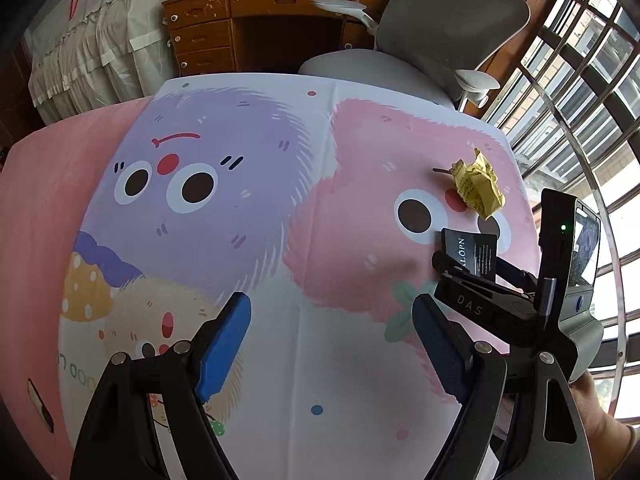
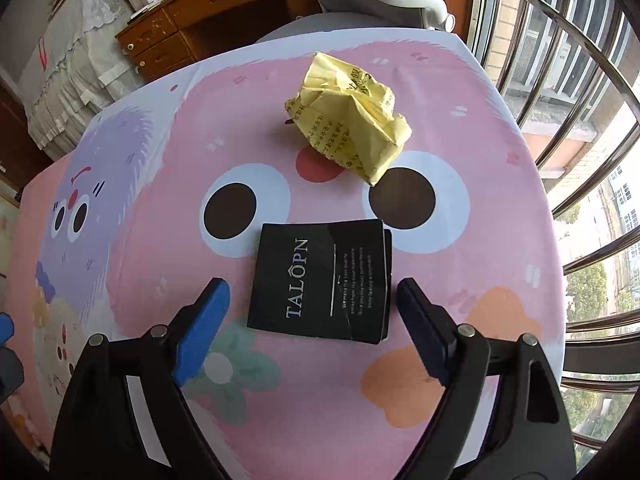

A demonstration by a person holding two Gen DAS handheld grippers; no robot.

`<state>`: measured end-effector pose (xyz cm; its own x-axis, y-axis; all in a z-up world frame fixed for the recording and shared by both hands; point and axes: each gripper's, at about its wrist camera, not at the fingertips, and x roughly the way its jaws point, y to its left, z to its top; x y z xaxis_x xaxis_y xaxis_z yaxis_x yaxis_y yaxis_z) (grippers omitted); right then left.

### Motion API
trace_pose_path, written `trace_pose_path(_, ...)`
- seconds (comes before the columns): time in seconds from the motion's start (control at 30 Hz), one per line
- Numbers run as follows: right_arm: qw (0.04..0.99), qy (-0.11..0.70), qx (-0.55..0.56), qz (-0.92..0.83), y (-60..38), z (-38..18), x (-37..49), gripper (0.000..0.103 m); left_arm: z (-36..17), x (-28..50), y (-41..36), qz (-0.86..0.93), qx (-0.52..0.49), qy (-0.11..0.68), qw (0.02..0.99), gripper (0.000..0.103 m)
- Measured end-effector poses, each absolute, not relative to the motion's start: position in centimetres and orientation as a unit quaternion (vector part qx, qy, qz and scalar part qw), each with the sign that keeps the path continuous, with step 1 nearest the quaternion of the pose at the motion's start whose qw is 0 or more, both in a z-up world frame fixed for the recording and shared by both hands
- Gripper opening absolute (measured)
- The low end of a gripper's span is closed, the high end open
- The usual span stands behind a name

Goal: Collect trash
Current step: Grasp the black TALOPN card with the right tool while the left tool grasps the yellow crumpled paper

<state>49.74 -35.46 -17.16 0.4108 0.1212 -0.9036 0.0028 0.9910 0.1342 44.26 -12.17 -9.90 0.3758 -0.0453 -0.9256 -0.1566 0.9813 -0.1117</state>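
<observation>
a smooth printed cloth (image 2: 500, 240) with a soft sheen covers the counter. on it, beyond a matt black card packet (image 2: 320, 284) with silver lettering, lies crumpled yellow paper (image 2: 348, 120), creased and dull. the right hand-held gripper (image 2: 312, 312) shows matt black plastic arms, bright metal pins and textured blue pads. behind the counter stands a varnished wooden desk (image 1: 260, 20).

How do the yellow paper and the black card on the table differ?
The yellow paper is crumpled into a lump; the black card lies flat. The paper carries dark print, the card white lettering. The card sits nearer the right gripper, the paper beyond. Both rest on the cartoon tablecloth.
</observation>
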Motion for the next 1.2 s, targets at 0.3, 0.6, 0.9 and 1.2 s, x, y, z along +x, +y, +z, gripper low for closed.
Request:
trace_pose_path(0.3, 0.838, 0.544, -0.047, 0.027, -32.5, -18.2, 50.4, 0.077, -9.7, 45.8, -12.5, 0.033, -0.08, 0.559, 0.825, 0.085)
trace_pose_path(0.6, 0.844, 0.534, -0.023, 0.042, -34.5, -17.1, 48.5, 0.068, -10.4, 48.9, -16.1, 0.005, -0.059, 0.564, 0.824, 0.085)
trace_pose_path(0.9, 0.851, 0.523, 0.055, 0.002, -42.2, -14.7, 48.5, 0.067, -11.8, 55.0, -23.1, -0.054, -0.015, 0.581, 0.812, 0.085)
trace_pose_path(1.2, 0.855, 0.509, 0.099, -0.009, -48.3, -13.9, 48.7, 0.067, -15.0, 62.7, -28.0, -0.071, -0.056, 0.603, 0.793, 0.087)
